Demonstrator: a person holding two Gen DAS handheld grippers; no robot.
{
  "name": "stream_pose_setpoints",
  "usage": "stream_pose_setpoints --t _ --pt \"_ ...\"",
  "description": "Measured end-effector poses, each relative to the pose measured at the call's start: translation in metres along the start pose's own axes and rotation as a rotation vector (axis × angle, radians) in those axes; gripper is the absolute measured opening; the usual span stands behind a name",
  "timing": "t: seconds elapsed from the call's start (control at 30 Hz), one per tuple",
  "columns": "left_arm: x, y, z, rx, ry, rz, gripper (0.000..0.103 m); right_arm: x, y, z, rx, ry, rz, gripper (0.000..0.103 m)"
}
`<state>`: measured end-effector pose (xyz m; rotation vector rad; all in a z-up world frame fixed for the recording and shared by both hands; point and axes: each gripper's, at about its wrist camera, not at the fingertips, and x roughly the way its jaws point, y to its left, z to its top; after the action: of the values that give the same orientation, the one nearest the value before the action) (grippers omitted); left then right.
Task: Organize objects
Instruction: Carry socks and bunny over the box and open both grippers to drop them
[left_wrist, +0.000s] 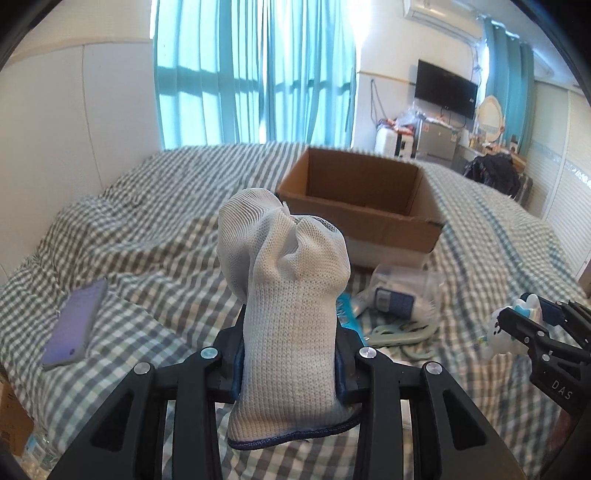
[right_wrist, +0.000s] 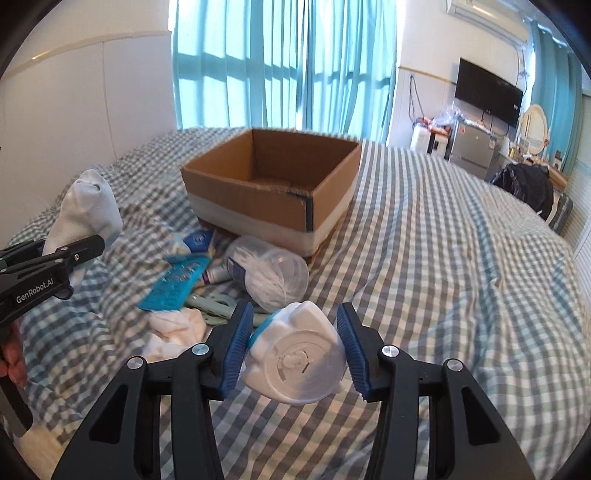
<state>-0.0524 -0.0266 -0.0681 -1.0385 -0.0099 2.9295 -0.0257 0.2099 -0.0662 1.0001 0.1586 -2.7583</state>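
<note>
Left wrist: my left gripper (left_wrist: 288, 369) clamps a white knit glove (left_wrist: 284, 295), held above the bed (left_wrist: 155, 236) before the cardboard box (left_wrist: 369, 218) | Right wrist: my right gripper (right_wrist: 295, 347) pinches a white plastic toy (right_wrist: 295, 358) above the checked bedding, box beyond.

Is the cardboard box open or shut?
Open: the cardboard box has no lid or flaps over its top, and its inner walls show.

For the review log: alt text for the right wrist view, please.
The right gripper grips a white plastic toy above a checked bed, facing an open cardboard box. At left, the left gripper holds a white sock.
</note>
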Motion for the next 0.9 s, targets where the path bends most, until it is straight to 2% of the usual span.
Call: stream_pose_setpoints --t 0.2,0.37,0.5,0.6,0.7,0.9 --pt "-0.035 -0.006 0.017 0.004 -0.084 -0.032 0.036 -0.043 0.007 0.022 -0.017 -0.096 0.033 0.048" --pt "-0.05 -0.013 0.037 0.024 -0.138 -0.057 0.036 -0.07 0.008 0.06 -0.014 -0.158 0.108 0.048" --pt "-0.051 -0.021 0.058 0.043 -0.167 -0.087 0.036 -0.077 0.013 0.092 -0.066 -0.208 0.112 0.048" --pt "-0.04 -0.026 0.078 0.066 -0.177 -0.088 0.036 -0.073 0.012 0.119 -0.06 -0.219 0.156 0.048" --pt "-0.02 -0.029 0.106 0.064 -0.168 -0.122 0.036 -0.063 0.011 0.147 -0.052 -0.23 0.177 0.048" --pt "0.025 -0.042 0.151 0.105 -0.167 -0.106 0.036 -0.02 0.011 0.197 -0.07 -0.244 0.173 0.047"
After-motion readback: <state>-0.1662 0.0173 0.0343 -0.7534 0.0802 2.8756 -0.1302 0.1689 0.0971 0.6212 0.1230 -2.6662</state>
